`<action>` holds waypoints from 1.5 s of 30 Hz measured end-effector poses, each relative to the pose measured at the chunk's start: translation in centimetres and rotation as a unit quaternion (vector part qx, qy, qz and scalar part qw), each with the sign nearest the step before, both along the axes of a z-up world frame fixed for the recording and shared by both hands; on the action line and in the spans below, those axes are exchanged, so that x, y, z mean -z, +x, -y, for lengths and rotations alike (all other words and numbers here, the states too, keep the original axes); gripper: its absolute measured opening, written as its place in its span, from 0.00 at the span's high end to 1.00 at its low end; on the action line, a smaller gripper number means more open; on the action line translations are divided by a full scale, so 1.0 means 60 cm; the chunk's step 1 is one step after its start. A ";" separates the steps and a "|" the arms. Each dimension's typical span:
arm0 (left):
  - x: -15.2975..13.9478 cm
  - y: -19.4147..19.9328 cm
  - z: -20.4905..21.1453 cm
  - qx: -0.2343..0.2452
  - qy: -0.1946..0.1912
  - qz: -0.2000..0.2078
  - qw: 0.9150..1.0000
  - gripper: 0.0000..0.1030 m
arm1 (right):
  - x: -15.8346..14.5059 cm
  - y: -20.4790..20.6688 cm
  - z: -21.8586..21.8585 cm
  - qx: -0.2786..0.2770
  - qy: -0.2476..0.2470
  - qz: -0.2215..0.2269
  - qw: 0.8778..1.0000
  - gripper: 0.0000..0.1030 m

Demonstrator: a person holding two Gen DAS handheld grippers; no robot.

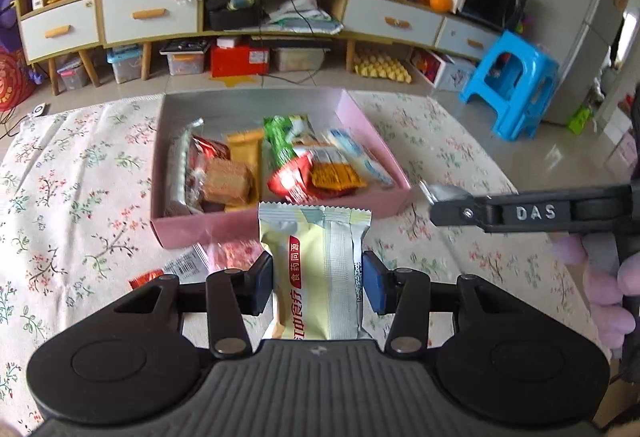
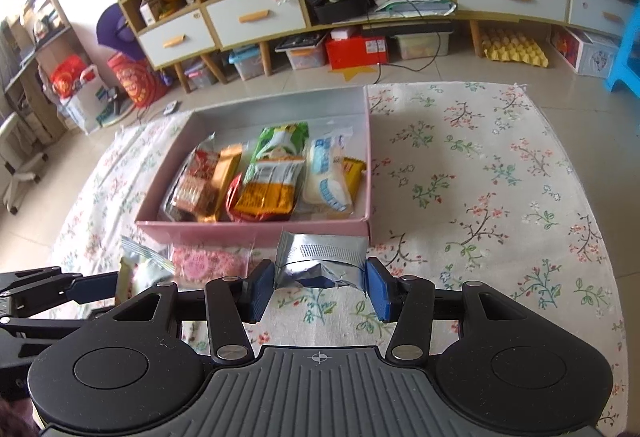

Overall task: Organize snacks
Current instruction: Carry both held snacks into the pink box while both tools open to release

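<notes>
A pink box (image 1: 276, 227) (image 2: 256, 233) on the flowered cloth holds several snack packets. My left gripper (image 1: 318, 283) is shut on a pale yellow snack packet (image 1: 316, 269) and holds it upright just in front of the box's near wall. My right gripper (image 2: 320, 283) is shut on a silver foil packet (image 2: 320, 257), also just in front of the box, towards its right corner. The right gripper also shows in the left wrist view (image 1: 436, 197), at the box's right side. A pink packet (image 2: 208, 263) and a red-edged packet (image 1: 146, 279) lie on the cloth before the box.
The flowered cloth (image 2: 480, 197) covers a low surface. Behind it stand a long cabinet with drawers (image 1: 148, 17), storage bins on the floor, and a blue plastic stool (image 1: 508, 85) at the right. The left gripper's arm (image 2: 60, 289) shows at the lower left of the right wrist view.
</notes>
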State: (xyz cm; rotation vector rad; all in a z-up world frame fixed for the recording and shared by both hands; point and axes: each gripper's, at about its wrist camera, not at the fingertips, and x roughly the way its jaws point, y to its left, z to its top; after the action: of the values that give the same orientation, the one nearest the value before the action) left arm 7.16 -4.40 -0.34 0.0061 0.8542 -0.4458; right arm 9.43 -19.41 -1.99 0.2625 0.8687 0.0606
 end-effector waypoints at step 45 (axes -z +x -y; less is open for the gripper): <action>0.044 0.158 -0.055 -0.161 -0.056 0.048 0.984 0.57 | 0.057 0.145 -0.023 0.052 0.136 0.047 0.988 0.52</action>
State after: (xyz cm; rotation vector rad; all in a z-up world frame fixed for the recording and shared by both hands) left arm 16.61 -1.12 -2.98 -0.2112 0.7186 -0.1865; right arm 18.12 -18.00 -5.40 0.5571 0.7497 0.0935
